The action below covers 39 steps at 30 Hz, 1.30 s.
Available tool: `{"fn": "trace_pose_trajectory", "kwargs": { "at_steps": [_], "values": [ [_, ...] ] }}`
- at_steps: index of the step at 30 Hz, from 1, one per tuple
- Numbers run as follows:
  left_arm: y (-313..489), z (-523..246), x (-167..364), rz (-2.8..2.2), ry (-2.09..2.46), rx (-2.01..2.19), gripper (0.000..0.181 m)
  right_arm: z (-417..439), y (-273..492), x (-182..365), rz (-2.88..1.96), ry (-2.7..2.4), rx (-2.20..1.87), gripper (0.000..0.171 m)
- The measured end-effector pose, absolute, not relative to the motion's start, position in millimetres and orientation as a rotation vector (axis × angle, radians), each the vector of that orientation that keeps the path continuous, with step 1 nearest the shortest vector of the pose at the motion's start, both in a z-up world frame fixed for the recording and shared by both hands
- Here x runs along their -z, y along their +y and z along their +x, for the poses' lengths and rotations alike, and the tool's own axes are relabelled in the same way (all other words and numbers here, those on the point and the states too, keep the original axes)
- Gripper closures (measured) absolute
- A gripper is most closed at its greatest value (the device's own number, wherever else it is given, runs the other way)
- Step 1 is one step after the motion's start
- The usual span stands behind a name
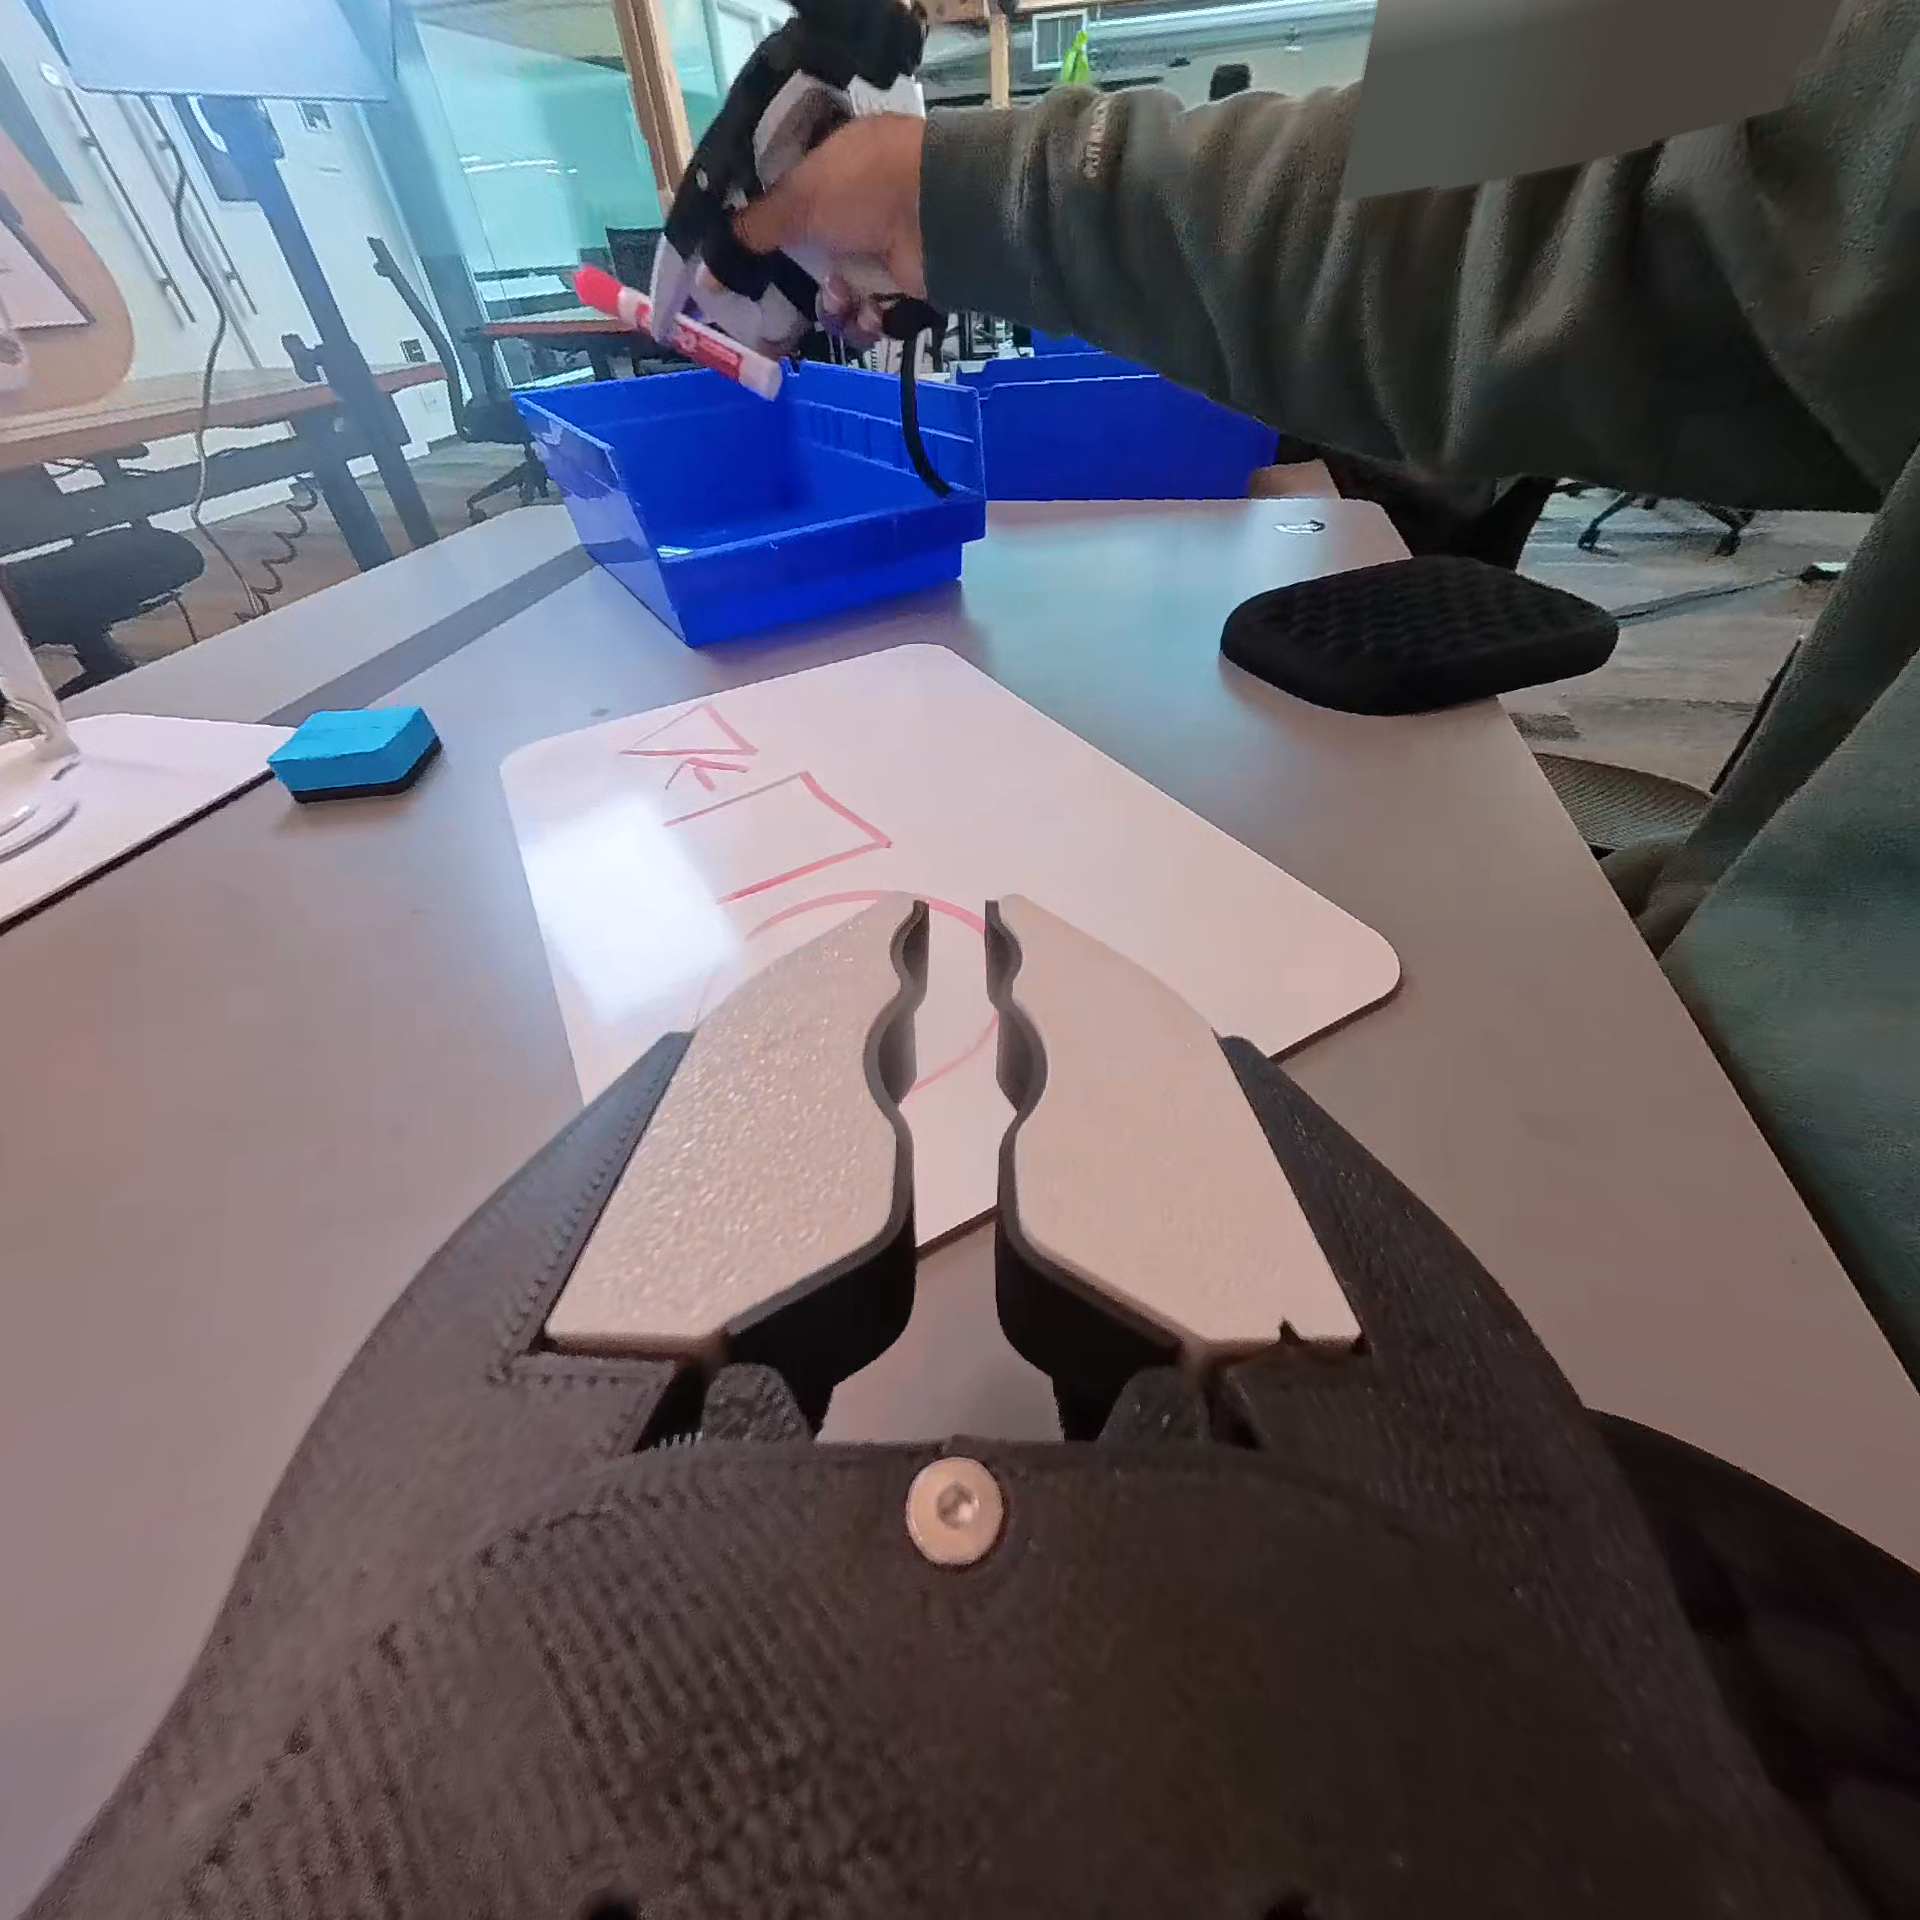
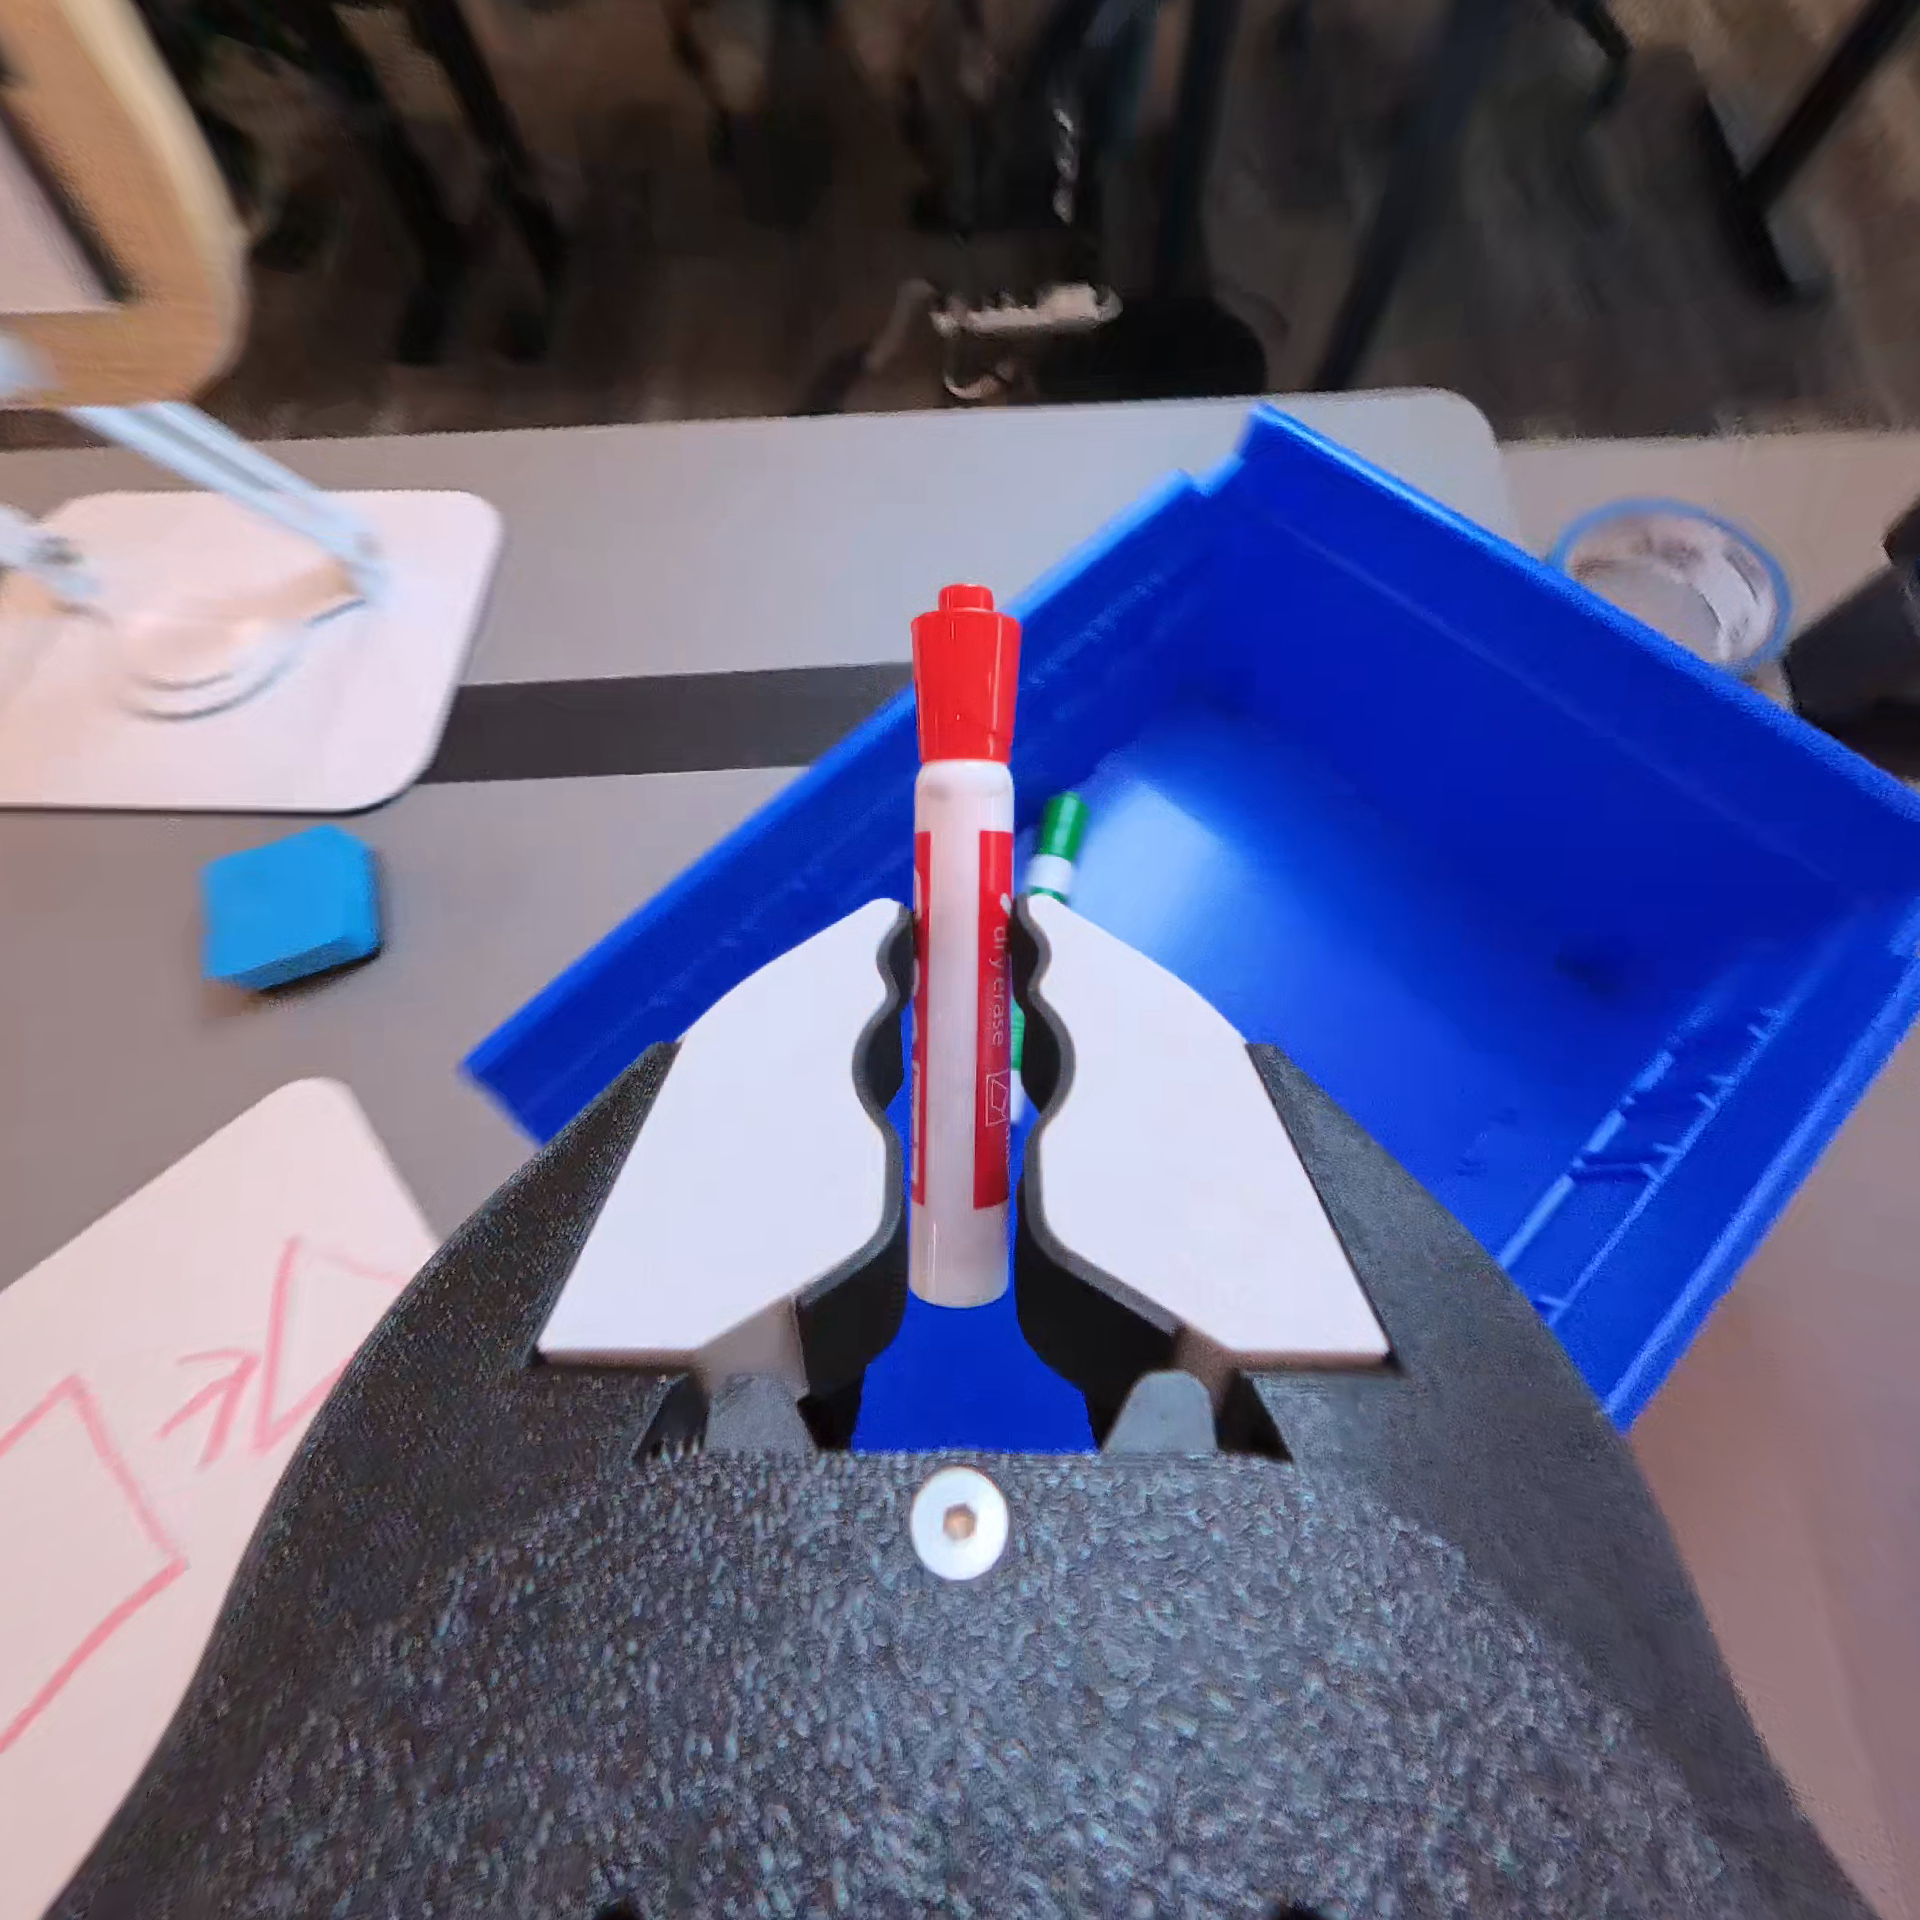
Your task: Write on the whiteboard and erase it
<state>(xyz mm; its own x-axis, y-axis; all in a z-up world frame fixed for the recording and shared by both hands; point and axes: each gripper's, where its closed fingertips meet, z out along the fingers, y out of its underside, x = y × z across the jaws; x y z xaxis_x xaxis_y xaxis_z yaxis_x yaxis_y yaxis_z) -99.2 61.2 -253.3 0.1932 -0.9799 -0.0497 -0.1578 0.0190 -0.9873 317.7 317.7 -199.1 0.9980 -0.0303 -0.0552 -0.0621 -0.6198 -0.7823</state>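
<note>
**Marker held over bin, board marked up, eraser untouched**

Whiteboard [image 1: 1039, 831]: small white sheet w/ rounded corners, flat on the grey table [image 1: 312, 1039]. Red line drawings on it: a triangle, a four-sided box, an arc, plus a few strokes between. Surface glossy, glare patch on its left half.

Red marker [image 2: 964, 935]: white barrel, red label band, red cap on. Right gripper [image 2: 964, 914] is clamped on the barrel, fingers [image 2: 1143, 1122] pinching both sides, cap end sticking out past the tips. In the left wrist view the same gripper [image 1: 717, 322] is up in the air in a person's hand, green sleeve [image 1: 1351, 291] behind it, marker angled w/ cap pointing away.

It hangs above the near edge of the blue bin [image 2: 1455, 831]. Green marker [image 2: 1055, 847] lies inside the bin, just beside the red one in the view.

Left gripper [image 1: 951, 914]: nothing held, narrow gap between the tips, parted slightly. Low over the near part of the board, tips over the arc; contact w/ board can't tell.

Blue eraser [image 1: 355, 750] w/ black base sits on the table, left of the board, apart from both grippers. Black pad [image 1: 1418, 632] at the table's right edge. Second white board [image 2: 239, 644] farther left, w/ a blurry stand on it.
</note>
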Motion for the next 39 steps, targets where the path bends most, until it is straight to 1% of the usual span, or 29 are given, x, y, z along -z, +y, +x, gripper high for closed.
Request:
{"fn": "trace_pose_trajectory", "kwargs": {
  "at_steps": [6,12,14,16,19,21,23,25,27,29,31,33,39],
  "values": [
    [65.9,-103.0,254.1,-1.392,1.182,0.947,0.175,363.6,333.2,261.8,-2.434,0.309,0.059,0.153],
    [67.5,-103.9,257.9,-1.398,1.202,0.926,0.175,371.0,329.3,317.1,-2.610,0.337,0.095,0.153],
    [69.9,-105.4,257.9,-1.404,1.191,0.932,0.175,371.7,327.6,325.4,-2.628,0.284,0.132,0.153],
    [72.1,-106.4,258.9,-1.415,1.180,0.943,0.175,369.2,337.3,308.6,-2.543,0.177,0.194,0.145],
    [74.4,-106.5,260.0,-1.427,1.168,0.964,0.176,318.0,356.9,234.9,-2.274,-0.077,0.156,0.128],
    [75.6,-106.8,258.6,-1.425,1.158,0.981,0.176,256.3,352.3,187.5,-2.146,-0.271,0.080,0.124],
    [76.5,-106.8,258.2,-1.427,1.155,0.995,0.176,189.1,339.1,169.7,-2.126,-0.451,-0.023,0.122],
    [76.5,-107.1,258.1,-1.426,1.155,1.003,0.176,131.5,328.5,181.3,-2.170,-0.594,-0.119,0.117],
    [75.1,-107.5,258.8,-1.424,1.166,0.996,0.177,90.5,327.4,212.2,-2.238,-0.663,-0.200,0.111],
    [73.6,-108.0,260.9,-1.419,1.189,0.970,0.177,67.5,336.2,249.5,-2.312,-0.664,-0.243,0.106],
    [73.1,-108.6,263.1,-1.416,1.212,0.945,0.177,59.6,350.8,281.1,-2.372,-0.616,-0.243,0.103],
    [72.8,-108.9,263.8,-1.416,1.221,0.945,0.177,60.5,365.3,301.0,-2.418,-0.559,-0.219,0.101],
    [73.5,-110.6,263.3,-1.420,1.220,0.973,0.178,56.2,377.3,320.6,-2.510,-0.518,-0.236,0.108]
  ]
}}
